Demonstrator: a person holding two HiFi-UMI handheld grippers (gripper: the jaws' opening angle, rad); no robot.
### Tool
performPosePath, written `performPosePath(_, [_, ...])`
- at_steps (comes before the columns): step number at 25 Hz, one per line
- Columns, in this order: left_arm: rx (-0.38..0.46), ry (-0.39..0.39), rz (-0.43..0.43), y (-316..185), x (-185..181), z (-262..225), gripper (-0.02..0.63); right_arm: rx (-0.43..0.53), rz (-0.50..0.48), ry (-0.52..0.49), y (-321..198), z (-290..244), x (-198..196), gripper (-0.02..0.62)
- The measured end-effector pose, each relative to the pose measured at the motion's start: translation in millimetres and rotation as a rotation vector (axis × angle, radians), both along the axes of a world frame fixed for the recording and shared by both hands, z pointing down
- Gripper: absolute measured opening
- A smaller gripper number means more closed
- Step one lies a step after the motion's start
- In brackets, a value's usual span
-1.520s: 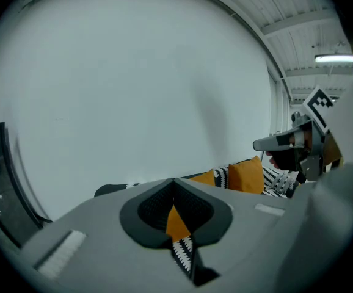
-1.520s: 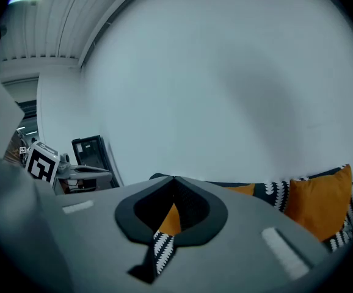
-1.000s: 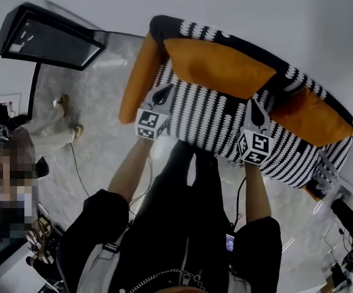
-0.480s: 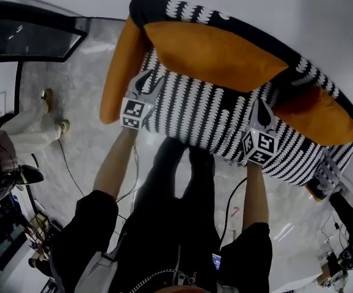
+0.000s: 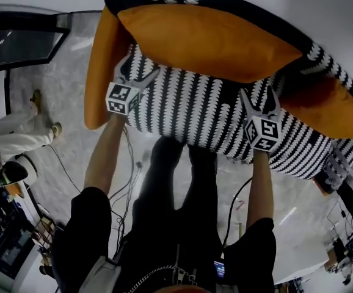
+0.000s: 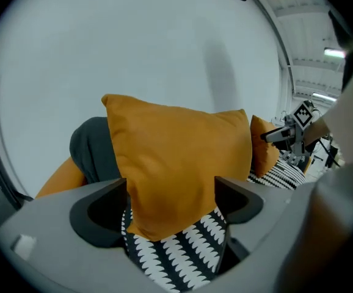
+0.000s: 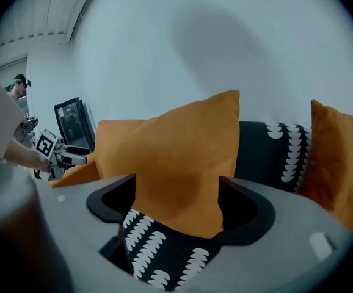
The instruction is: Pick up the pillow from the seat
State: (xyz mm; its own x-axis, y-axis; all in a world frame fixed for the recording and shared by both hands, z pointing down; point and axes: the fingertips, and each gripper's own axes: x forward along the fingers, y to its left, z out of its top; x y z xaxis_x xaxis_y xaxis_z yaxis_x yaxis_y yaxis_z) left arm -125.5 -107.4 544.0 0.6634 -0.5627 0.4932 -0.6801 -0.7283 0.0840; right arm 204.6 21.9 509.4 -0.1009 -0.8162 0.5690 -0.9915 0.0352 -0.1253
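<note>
On the black-and-white patterned seat [image 5: 195, 112], the large orange pillow [image 5: 213, 38] leans upright against the dark backrest, its lower edge resting on the seat cushion. A second orange pillow [image 5: 100, 72] stands at the left armrest and a third orange pillow [image 5: 335, 105] lies at the right end.

The person stands facing the seat with both arms held out over its front half. The left tongs [image 5: 138, 71] hover near the big pillow's lower left corner, and the right tongs [image 5: 259, 97] hover over the striped cushion below the pillow's right part, a little apart from it.

In the left gripper view the left tongs [image 6: 171, 194] stand wide, both dark jaws well apart, with the pillow [image 6: 176, 157] and a strip of the seat [image 6: 176, 255] showing in the gap; nothing is clamped. The right gripper view shows the same: the right tongs [image 7: 176, 194] are spread wide, framing the pillow's [image 7: 176, 151] lower corner above the seat [image 7: 158, 249], and no jaw presses the fabric. Whether either tip touches the pillow cannot be told.

Off to the left, another person's legs [image 5: 18, 124] in light trousers stand on the grey floor [image 5: 72, 145]
</note>
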Motion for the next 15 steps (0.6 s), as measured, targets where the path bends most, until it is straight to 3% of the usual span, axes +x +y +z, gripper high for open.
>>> performPosePath(4, [-0.045,0.017,0.036,-1.3,8.6,32.3,0.491,-0.018,-0.022,-0.01,-7.4,32.9,18.0,0.462])
performPosePath(9, [-0.066,-0.007,0.081,-19.4,10.8,59.1,0.503,0.012,-0.037,-0.026,-33.8,54.1,28.6,0.462])
performPosePath(15, [-0.082,0.045,0.103,-40.2,20.9,73.8,0.502,0.031,-0.062,0.023,-54.5,69.6,26.2,0.459])
